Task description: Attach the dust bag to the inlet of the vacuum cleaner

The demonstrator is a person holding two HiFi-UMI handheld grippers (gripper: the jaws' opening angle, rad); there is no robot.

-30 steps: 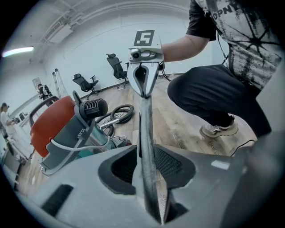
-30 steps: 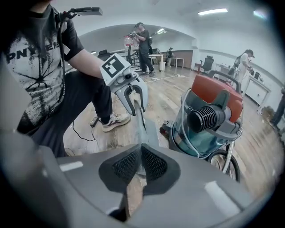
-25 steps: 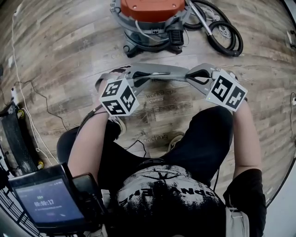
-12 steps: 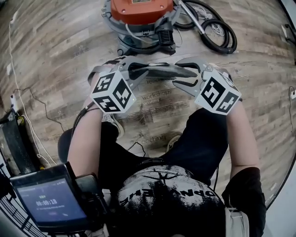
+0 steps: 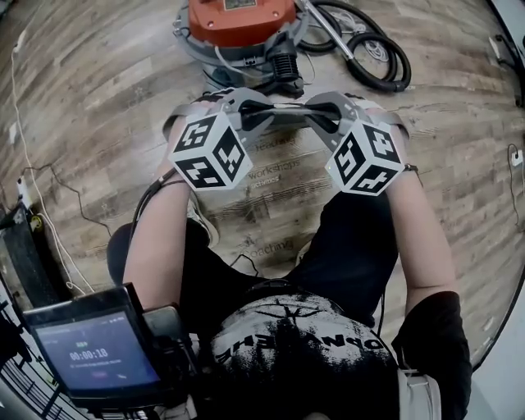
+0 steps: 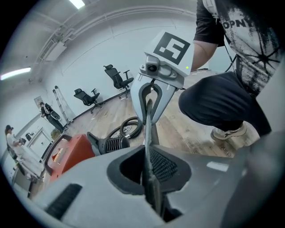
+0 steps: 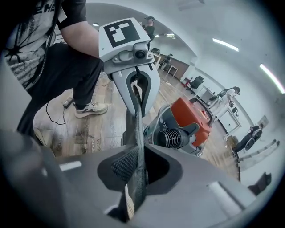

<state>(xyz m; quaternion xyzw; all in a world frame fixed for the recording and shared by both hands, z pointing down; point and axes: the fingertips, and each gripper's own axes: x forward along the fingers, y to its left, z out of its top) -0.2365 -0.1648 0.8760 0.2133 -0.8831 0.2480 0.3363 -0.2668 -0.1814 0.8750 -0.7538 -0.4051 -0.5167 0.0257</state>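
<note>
The dust bag [image 5: 286, 107] is a thin grey sheet stretched edge-on between my two grippers, above the floor in front of the person's knees. My left gripper [image 5: 264, 109] is shut on one end of the bag [image 6: 148, 133]. My right gripper [image 5: 310, 109] has just been closing and its pads now pinch the other end of the bag [image 7: 137, 129]. Each gripper view looks along the sheet to the opposite gripper. The orange vacuum cleaner [image 5: 238, 18] stands just beyond the grippers, its black ribbed port [image 5: 284, 62] facing them.
A coiled black hose [image 5: 379, 51] lies right of the vacuum cleaner. Cables [image 5: 37, 168] trail over the wood floor at the left. A screen device [image 5: 92, 358] sits near the person's left arm. Office chairs [image 6: 116, 76] and people stand far off.
Both grippers have moved up the picture toward the vacuum cleaner with the bag. The right gripper's jaws stood apart half a second ago and are now closed on the bag.
</note>
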